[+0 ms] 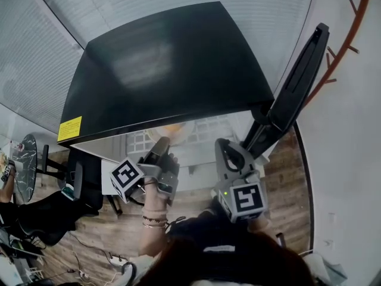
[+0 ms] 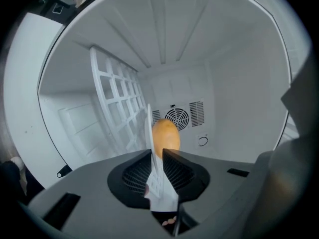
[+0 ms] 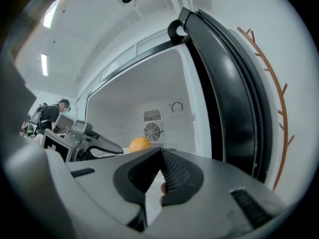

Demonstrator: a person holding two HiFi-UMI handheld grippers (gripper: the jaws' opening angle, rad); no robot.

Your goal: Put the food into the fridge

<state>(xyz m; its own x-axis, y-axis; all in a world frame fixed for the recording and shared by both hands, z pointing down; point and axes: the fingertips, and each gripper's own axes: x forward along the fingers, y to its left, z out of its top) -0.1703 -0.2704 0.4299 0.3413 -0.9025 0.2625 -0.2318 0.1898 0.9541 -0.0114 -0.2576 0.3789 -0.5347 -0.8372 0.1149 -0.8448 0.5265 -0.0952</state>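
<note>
Grey plastic jaws of the left gripper (image 2: 155, 153) stand a little apart, and nothing is pressed between the pads. The gap is narrower than the food, which lies just beyond the tips. The right gripper (image 3: 160, 156) has its jaws closed tip to tip and holds nothing. In the head view it hangs in front of the opening, near the lower end of the long black fridge door (image 1: 294, 88), which stands wide open.

The round orange piece of food (image 2: 165, 136) is already inside the small white-lined fridge with the black top (image 1: 172, 64). From the right gripper view it seems to rest on the floor of the compartment, but its contact below is hidden by the jaws. A white wire grid shelf (image 2: 117, 98) shows to the left of the food, and the round fan vent (image 2: 177, 117) is on the back wall behind it.

I judge the step in hand to be the release. To do it well, the jaws should open until they are clearly free of the food. The left gripper should then draw straight back along its own line, without turning, because a round thing may roll at a small touch. It should keep away from the grid shelf too. Only when it is fully outside can the door be pushed shut.
</note>
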